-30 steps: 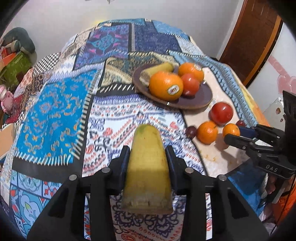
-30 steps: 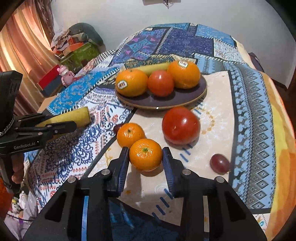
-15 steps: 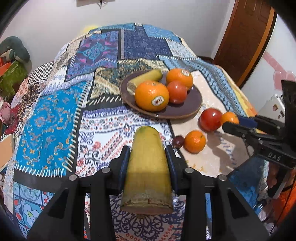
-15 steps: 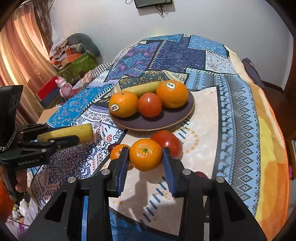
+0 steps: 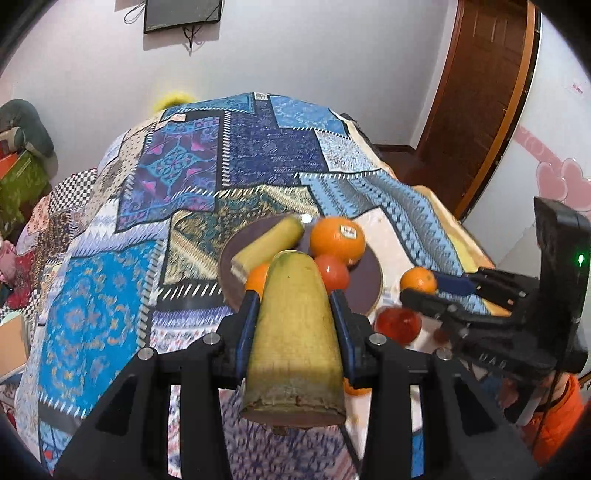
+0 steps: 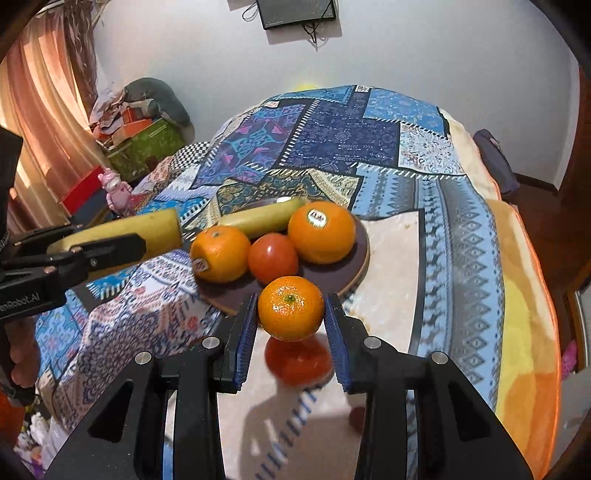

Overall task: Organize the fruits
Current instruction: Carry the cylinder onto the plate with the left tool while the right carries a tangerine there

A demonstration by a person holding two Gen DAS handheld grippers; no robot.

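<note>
My left gripper (image 5: 293,306) is shut on a yellow banana piece (image 5: 295,332), held in the air short of the dark round plate (image 5: 364,286). My right gripper (image 6: 290,314) is shut on a small mandarin (image 6: 290,308), lifted above a red tomato (image 6: 297,360) on the cloth, just before the plate's (image 6: 356,254) near rim. The plate holds a banana piece (image 6: 258,218), two large oranges (image 6: 321,230) (image 6: 220,253) and a red tomato (image 6: 272,257). The left gripper with its banana also shows in the right wrist view (image 6: 122,236).
A patchwork cloth (image 6: 332,136) covers the bed-like surface. Another mandarin (image 5: 354,387) lies partly hidden behind my left fingers. Boxes and clutter (image 6: 140,136) stand at the left, a wooden door (image 5: 480,92) at the right, a wall screen (image 6: 295,13) behind.
Both grippers have risen and moved forward toward the plate. The mandarin has been lifted off the cloth and now hangs over the loose tomato. The banana piece is nearer the plate.
</note>
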